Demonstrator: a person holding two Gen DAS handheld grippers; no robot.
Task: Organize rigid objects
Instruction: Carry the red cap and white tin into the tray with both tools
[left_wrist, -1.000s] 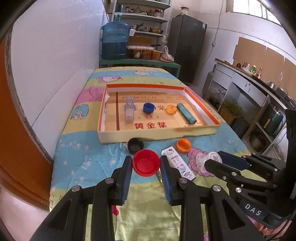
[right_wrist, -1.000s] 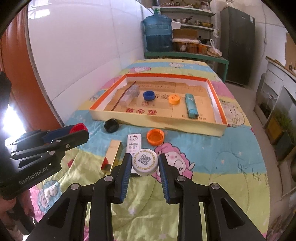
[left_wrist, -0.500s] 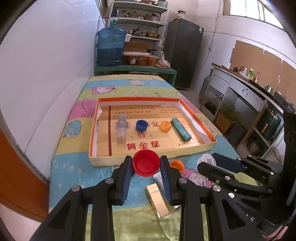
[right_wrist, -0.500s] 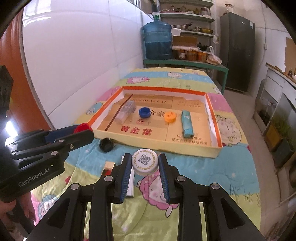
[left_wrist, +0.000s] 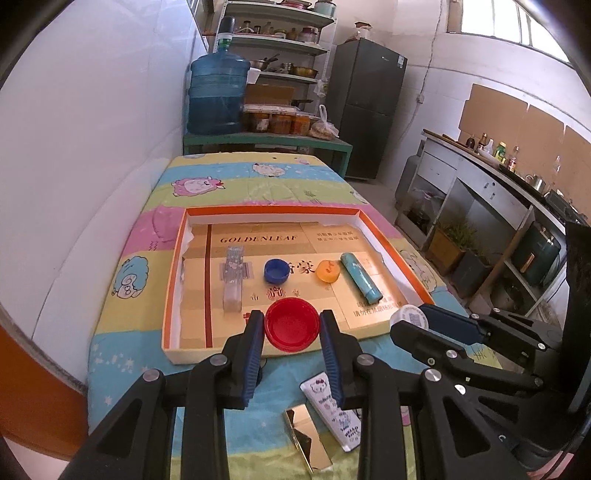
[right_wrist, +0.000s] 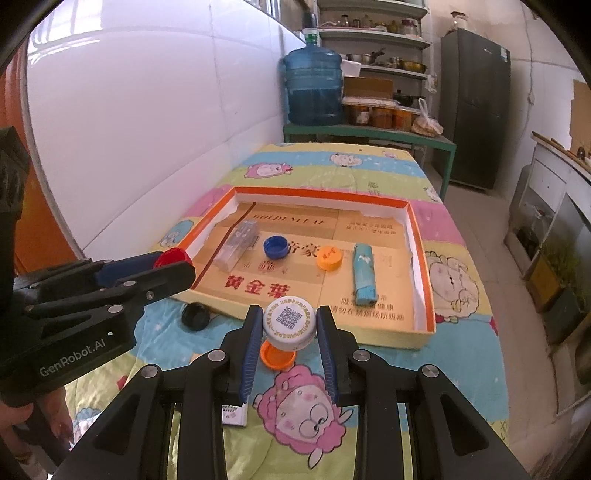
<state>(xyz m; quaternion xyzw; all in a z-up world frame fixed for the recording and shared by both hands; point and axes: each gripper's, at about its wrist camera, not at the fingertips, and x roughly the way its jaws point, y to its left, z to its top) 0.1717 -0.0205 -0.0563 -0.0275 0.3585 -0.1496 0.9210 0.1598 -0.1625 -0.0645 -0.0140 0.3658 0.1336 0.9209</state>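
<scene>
1. Both grippers have advanced toward the orange-rimmed box (left_wrist: 173, 280), now larger in frame.
2. Left gripper (left_wrist: 291, 330) pinches the red cap (left_wrist: 291, 328), lower centre, over the box's near edge.
3. Right gripper (right_wrist: 290, 328) clamps the white QR-code lid (right_wrist: 290, 325), lower centre, above an orange cap (right_wrist: 277, 358).

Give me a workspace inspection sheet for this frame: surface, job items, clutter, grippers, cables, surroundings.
Surface: table under a cartoon-print cloth.
Job's things: orange-rimmed tray holds a clear box, blue cap, orange cap and teal tube. Still on the cloth: black cap, orange lid, white tube, gold box.
Clutter: nothing seen.
Grippers: left gripper shut on red lid; right gripper shut on white QR cap. Both are near the tray's front edge.
Cables: nothing seen.
Surroundings: water jug, shelves, fridge, counter.
</scene>
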